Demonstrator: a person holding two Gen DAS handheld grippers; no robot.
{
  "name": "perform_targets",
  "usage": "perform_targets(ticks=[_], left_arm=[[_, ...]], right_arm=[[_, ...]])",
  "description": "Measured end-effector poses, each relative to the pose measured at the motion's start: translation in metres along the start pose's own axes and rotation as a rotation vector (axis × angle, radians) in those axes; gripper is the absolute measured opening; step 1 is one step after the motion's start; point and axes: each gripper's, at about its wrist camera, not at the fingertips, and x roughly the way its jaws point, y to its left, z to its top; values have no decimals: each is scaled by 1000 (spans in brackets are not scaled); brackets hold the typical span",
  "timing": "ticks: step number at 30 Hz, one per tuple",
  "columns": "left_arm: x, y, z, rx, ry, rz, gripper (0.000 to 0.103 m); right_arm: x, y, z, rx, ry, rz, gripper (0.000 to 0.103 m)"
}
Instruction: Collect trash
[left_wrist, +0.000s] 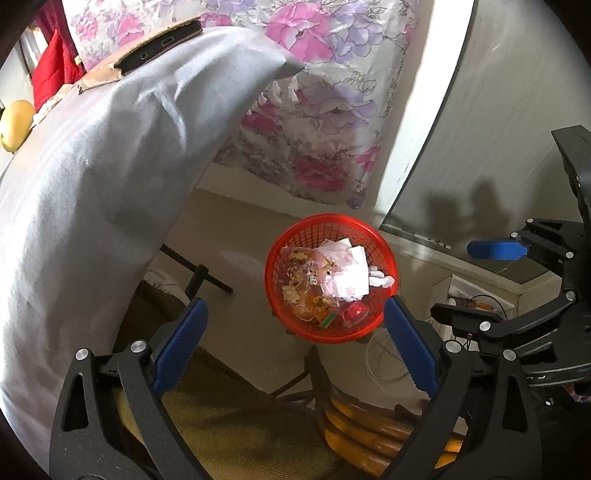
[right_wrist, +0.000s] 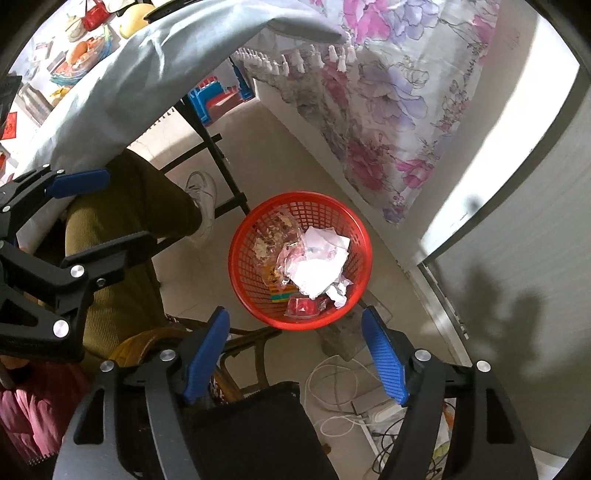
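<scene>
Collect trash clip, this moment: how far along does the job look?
Done: the red basket on the floor already holds crumpled paper and plastic wrappers. In hand: nothing; the left gripper and right gripper both hover open and empty above it. Left: the cluttered table is only partly visible, so remaining trash cannot be judged.

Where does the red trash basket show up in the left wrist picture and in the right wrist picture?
Left wrist: the red basket sits just right of centre, on the floor, above and between the open left gripper fingers.
Right wrist: the basket is at centre, above the open right gripper.
Shared landmark: the floral curtain hanging behind the basket.
</scene>
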Motion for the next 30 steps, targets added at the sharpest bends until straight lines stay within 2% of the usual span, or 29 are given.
perform_targets(ticks=[4,30], left_arm=[[-2,-2,-1,9,-13,28,92],[0,0,-1,5,-8,31,92]], right_arm=[[0,-1,1,1,-2,4,73],[-5,0,5,-4,-17,5,73]])
